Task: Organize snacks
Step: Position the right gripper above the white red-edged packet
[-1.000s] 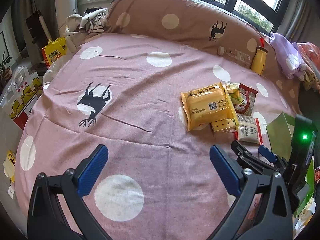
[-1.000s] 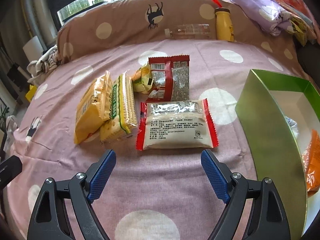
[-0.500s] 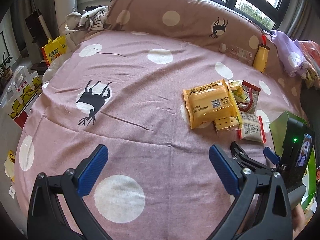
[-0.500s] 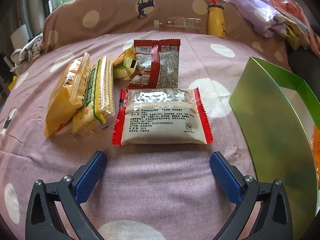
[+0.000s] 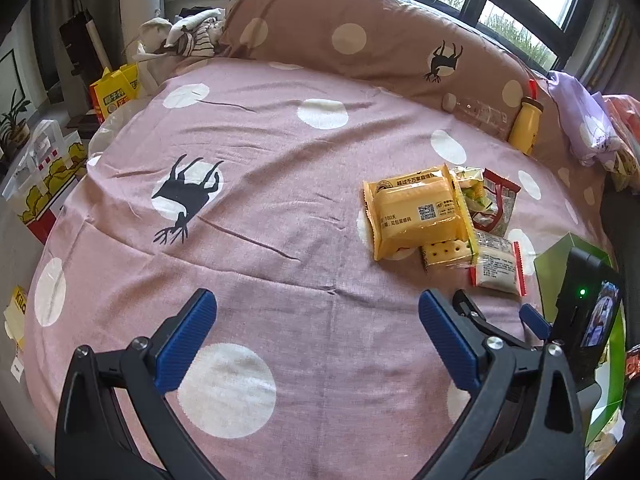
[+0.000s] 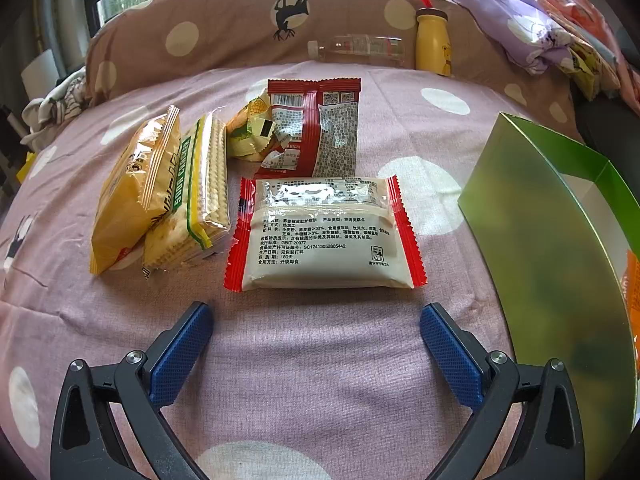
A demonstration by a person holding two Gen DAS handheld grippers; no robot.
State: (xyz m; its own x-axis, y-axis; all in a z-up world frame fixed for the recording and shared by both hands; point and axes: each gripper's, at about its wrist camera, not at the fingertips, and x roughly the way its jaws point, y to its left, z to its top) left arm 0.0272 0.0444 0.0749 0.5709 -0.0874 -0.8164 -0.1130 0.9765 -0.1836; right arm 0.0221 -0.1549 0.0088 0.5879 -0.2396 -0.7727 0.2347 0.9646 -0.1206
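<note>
Several snack packs lie on a pink spotted bedsheet [image 6: 304,380]. A red-edged white pack [image 6: 324,232] lies just ahead of my right gripper [image 6: 316,328], which is open and empty. Left of it are a cracker pack [image 6: 196,200] and a yellow pack [image 6: 136,188]; behind are a red pack [image 6: 320,128] and a small yellow-green pack [image 6: 250,132]. A green box [image 6: 548,264] stands open at the right. My left gripper [image 5: 316,324] is open and empty over bare sheet, left of the snacks [image 5: 416,212] and the right gripper [image 5: 496,320].
A yellow bottle [image 6: 434,42] and a clear plastic bottle [image 6: 356,48] lie against the brown spotted cushion [image 6: 224,28] at the back. Purple and orange cloths [image 6: 532,36] pile at the far right. Bags and boxes [image 5: 114,92] stand beside the bed at left.
My right gripper has moved forward and closer to the red-edged white pack, which now looms larger. My left gripper has drifted slightly; both stay open.
</note>
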